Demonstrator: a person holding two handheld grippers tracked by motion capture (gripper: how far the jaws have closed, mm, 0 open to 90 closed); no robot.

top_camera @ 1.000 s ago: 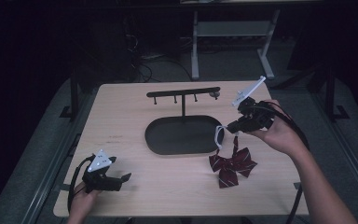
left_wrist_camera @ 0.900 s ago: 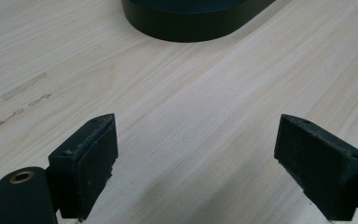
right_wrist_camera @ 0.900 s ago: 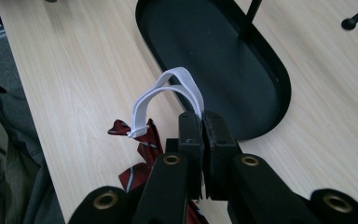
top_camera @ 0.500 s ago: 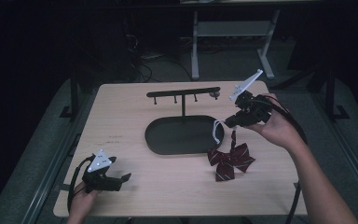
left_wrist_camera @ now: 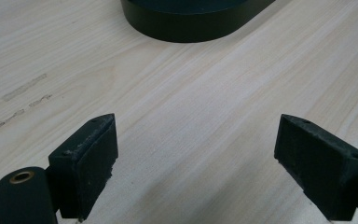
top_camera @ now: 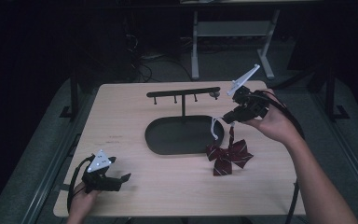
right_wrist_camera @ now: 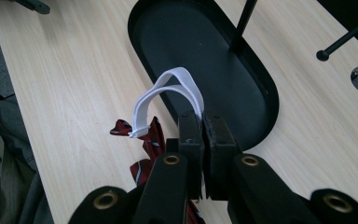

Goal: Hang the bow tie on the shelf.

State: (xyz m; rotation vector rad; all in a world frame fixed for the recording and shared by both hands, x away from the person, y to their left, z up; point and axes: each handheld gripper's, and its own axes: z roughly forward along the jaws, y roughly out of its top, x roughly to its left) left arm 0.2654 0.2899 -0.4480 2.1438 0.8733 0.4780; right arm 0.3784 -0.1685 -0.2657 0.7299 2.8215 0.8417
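R tool (right_wrist_camera: 200, 122) pinching white strap (right_wrist_camera: 168, 91); bow tie (top_camera: 228, 157) dangles below, light, floppy. L tool (left_wrist_camera: 196, 154) spread, idle.

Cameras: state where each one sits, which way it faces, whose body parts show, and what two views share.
High view: above the table, looking forward and down; both forearms, left gripper, right gripper.
Left gripper view: on that gripper, facing the tabletop; open jaws.
Right gripper view: on that gripper, looking down; jaws shut on the bow tie's white strap.
Shared: the black stand's oval base.
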